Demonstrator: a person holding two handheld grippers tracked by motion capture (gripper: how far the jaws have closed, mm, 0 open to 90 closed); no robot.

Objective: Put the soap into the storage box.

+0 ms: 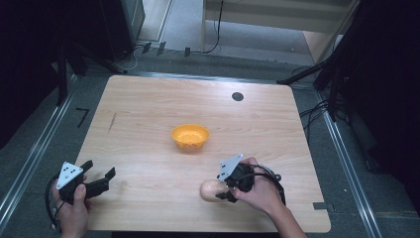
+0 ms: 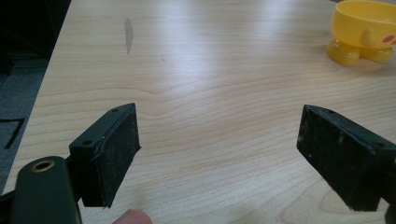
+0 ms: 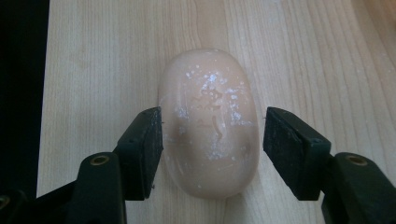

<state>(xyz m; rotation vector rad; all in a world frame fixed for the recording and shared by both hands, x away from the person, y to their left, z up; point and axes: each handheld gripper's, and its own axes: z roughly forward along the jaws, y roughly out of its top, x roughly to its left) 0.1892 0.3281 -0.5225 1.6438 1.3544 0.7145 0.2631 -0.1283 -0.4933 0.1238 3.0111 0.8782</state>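
Observation:
A pale beige oval soap bar lies flat on the wooden table near its front edge, with white flecks on top. My right gripper straddles it, open, one jaw on each side with a small gap to the soap. From above, the soap pokes out to the left of the right gripper. My left gripper rests open at the front left corner, nothing between its jaws. A yellow bowl stands in the middle of the table, and is at the upper right in the left gripper view.
A black round grommet sits near the table's far edge. A dark streak marks the wood at the left. Dark stands and cables surround the table on the floor.

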